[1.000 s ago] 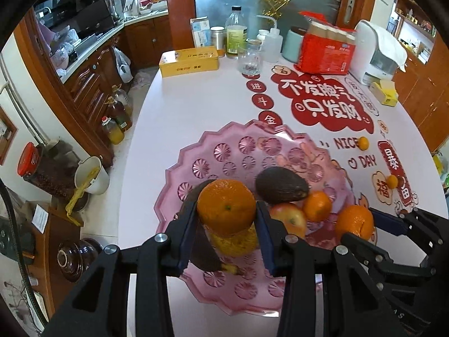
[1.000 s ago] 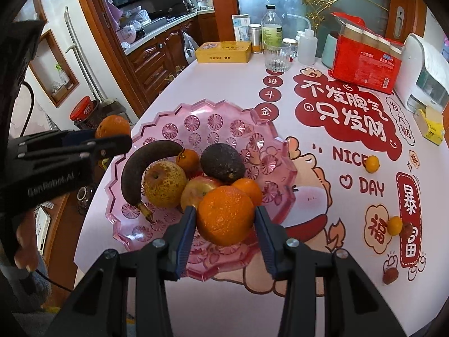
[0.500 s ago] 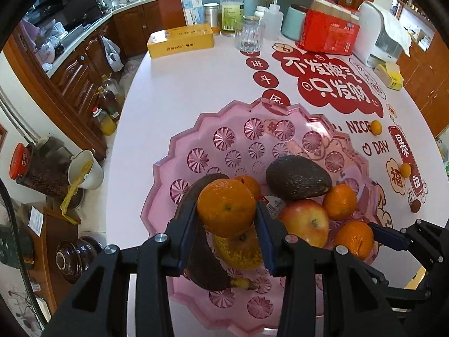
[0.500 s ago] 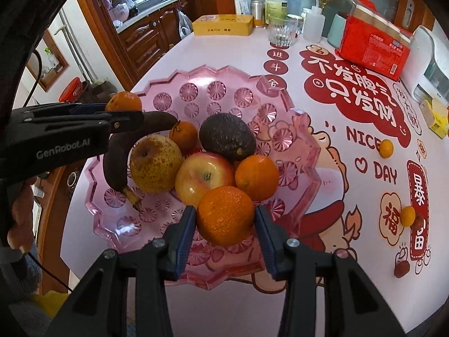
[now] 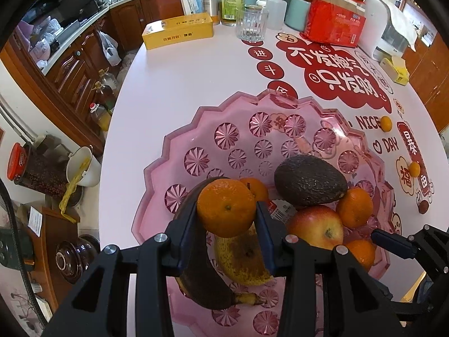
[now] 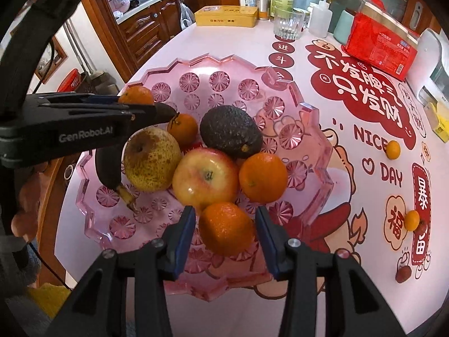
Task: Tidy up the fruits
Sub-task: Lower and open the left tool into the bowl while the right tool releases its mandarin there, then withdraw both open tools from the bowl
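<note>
My left gripper (image 5: 226, 213) is shut on an orange (image 5: 226, 207) and holds it just above the banana (image 5: 202, 275) and pear (image 5: 244, 255) at the near left of the pink glass plate (image 5: 179, 140). In the right wrist view this orange (image 6: 136, 95) shows above the left gripper's black finger (image 6: 112, 115). My right gripper (image 6: 224, 227) is open around another orange (image 6: 226, 229), which rests on the plate's near side (image 6: 196, 61) with a narrow gap at each pad. Behind it lie an apple (image 6: 206, 178), an avocado (image 6: 230, 132) and two more oranges.
Two kumquats (image 6: 393, 149) (image 6: 411, 220) and a small dark red fruit (image 6: 403, 273) lie on the printed tablecloth right of the plate. A glass (image 6: 289, 24), yellow box (image 6: 226, 16), bottles and a red pack (image 6: 378, 53) line the far edge. The table drops off at the left.
Both grippers sank toward the plate. The right orange came down onto the plate beside the apple, and the right pads no longer press on it. The left grip is unchanged.
</note>
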